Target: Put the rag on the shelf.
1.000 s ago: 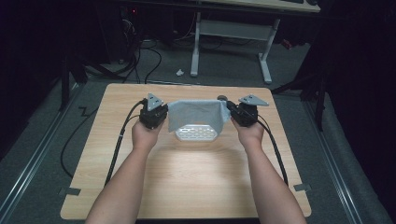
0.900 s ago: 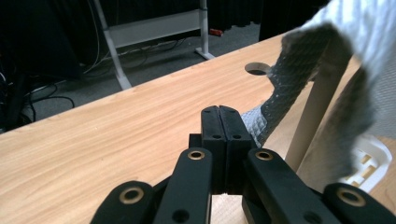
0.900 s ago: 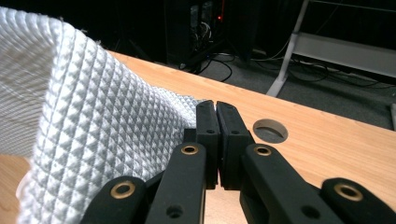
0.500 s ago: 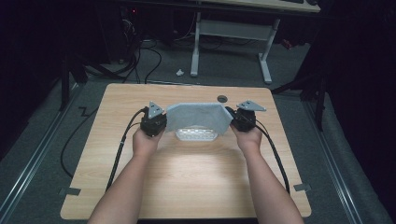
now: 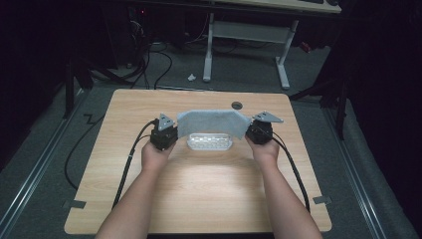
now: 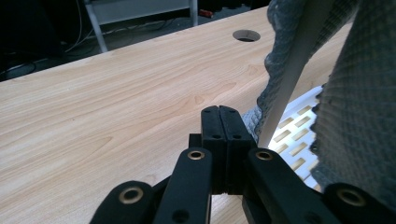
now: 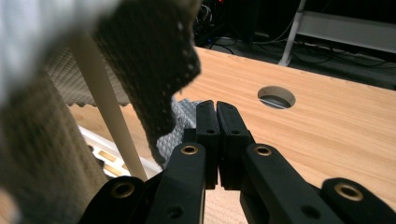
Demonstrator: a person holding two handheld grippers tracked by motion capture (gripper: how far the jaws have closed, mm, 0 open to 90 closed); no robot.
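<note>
Left gripper (image 5: 164,133): jaws clenched on the left corner of the grey cloth (image 5: 213,121).
Right gripper (image 5: 259,130): jaws clamped on the cloth's right corner.
Cloth: stretched between both sets of fingertips.
White slotted tray (image 5: 210,142): under the cloth, between the grippers, on the table (image 5: 209,194).

High view overlooks the table (image 5: 209,199); 2 low close views share it.

Bare worktop (image 5: 209,194) lies open on the near side and at both side edges for any hand-held gripper, while the grey cloth (image 5: 214,121) and white slotted basket (image 5: 210,142) block the middle, beside the cable hole (image 5: 237,105).
</note>
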